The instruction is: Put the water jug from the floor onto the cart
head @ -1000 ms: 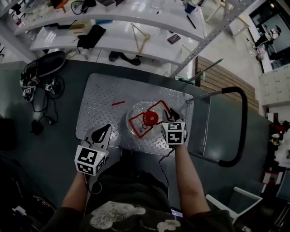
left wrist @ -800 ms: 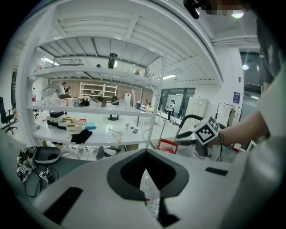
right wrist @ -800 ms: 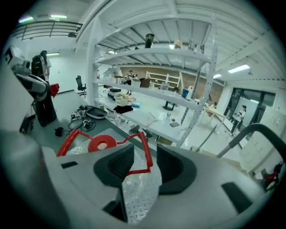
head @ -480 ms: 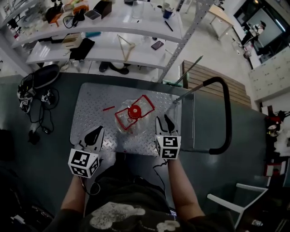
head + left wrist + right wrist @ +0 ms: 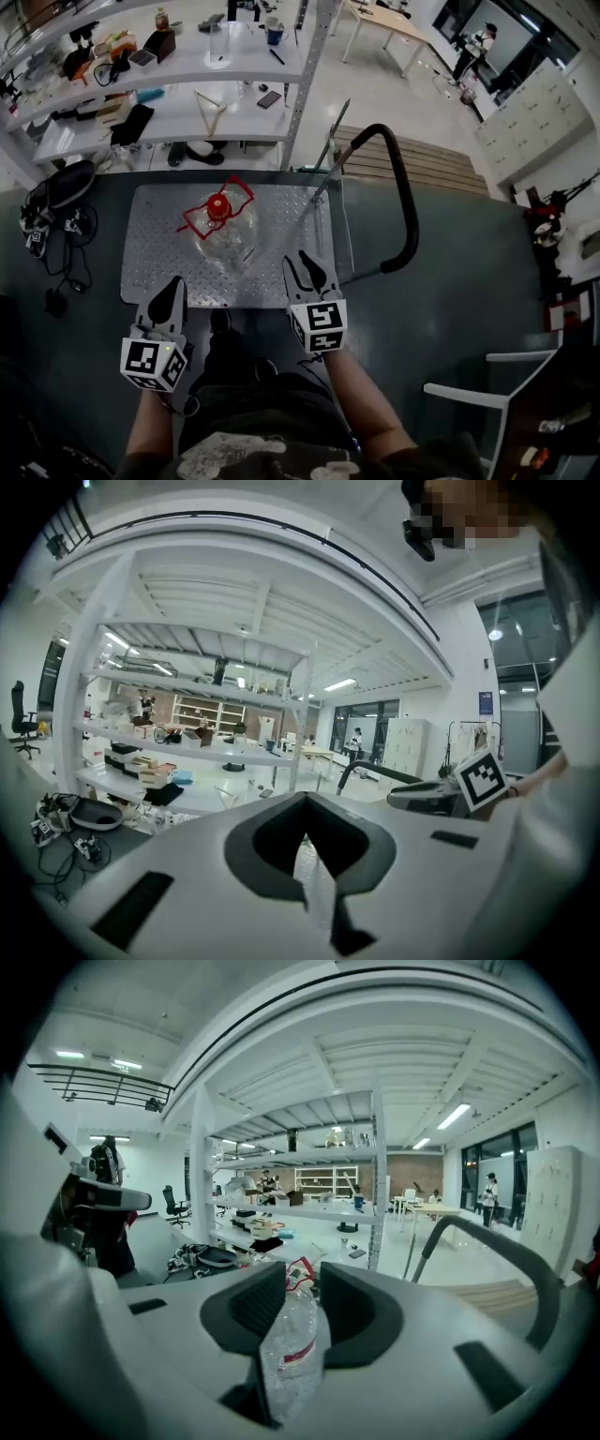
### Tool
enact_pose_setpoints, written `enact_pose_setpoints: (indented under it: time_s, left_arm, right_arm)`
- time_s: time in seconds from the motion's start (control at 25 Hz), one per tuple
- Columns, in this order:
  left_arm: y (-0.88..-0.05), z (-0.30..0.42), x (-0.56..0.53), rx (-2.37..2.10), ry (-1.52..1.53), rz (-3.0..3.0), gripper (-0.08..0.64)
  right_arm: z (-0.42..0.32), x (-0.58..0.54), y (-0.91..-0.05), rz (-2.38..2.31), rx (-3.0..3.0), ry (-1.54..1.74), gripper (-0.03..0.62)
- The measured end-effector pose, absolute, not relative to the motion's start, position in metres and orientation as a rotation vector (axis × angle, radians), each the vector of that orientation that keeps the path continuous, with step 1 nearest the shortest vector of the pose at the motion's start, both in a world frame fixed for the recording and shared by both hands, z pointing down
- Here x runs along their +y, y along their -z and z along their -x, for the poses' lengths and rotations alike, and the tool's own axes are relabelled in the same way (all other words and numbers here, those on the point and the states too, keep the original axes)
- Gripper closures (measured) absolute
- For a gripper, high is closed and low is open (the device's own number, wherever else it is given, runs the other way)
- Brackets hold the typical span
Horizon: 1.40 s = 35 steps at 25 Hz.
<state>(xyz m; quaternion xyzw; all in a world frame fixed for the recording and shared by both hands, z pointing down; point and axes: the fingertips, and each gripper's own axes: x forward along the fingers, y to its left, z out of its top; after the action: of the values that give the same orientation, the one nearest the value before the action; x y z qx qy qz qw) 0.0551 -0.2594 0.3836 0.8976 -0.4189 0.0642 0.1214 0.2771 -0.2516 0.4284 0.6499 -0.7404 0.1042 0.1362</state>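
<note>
Clear red-capped water jug [image 5: 225, 246] stands on the cart [image 5: 150, 253]. Left tool [image 5: 175, 283] is pressed together. Right tool [image 5: 304, 261] is spread and empty, its jaws just narrowing.

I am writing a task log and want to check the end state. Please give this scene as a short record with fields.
water jug: upright on the cart deck, red cap and red handle on top
cart: metal tread deck, black push handle at its right end
left gripper: jaws together, holds nothing, clear of the jug
right gripper: jaws apart, just closed a little, grips nothing, clear of the jug
task state: jug appears placed and released
</note>
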Motion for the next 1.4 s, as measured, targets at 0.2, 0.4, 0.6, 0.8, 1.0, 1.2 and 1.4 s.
enact_pose_setpoints:
  time_s: [0.2, 0.4, 0.6, 0.8, 1.0, 1.2, 1.4]
  left_arm:
    - [-0.377, -0.069, -0.199, -1.207, -0.226, -2.628, 0.555]
    - [-0.374, -0.077, -0.163, -1.173, -0.238, -2.611, 0.555]
    - [-0.368, -0.085, -0.147, -1.095, -0.239, -2.650, 0.555]
    - [-0.359, -0.064, -0.125, -1.083, -0.212, -2.696, 0.555]
    - [-0.365, -0.010, -0.082, -1.081, -0.201, -2.681, 0.555]
    - [-0.372, 0.050, -0.036, -1.098, -0.190, -2.659, 0.555]
    - [-0.384, 0.093, 0.012, -1.067, -0.192, -2.673, 0.555]
  right_arm:
    - [-0.287, -0.202, -0.435, -1.942, -2.112, -0.438, 0.600]
    - [-0.290, -0.164, -0.456, -1.935, -2.092, -0.552, 0.600]
    - [-0.284, -0.130, -0.460, -1.960, -2.061, -0.598, 0.600]
    - [-0.258, -0.099, -0.447, -1.987, -2.084, -0.561, 0.600]
    - [-0.202, -0.068, -0.426, -1.962, -2.147, -0.453, 0.600]
    - [-0.146, -0.027, -0.427, -1.929, -2.166, -0.400, 0.600]
    - [-0.100, 0.026, -0.439, -1.895, -2.150, -0.399, 0.600]
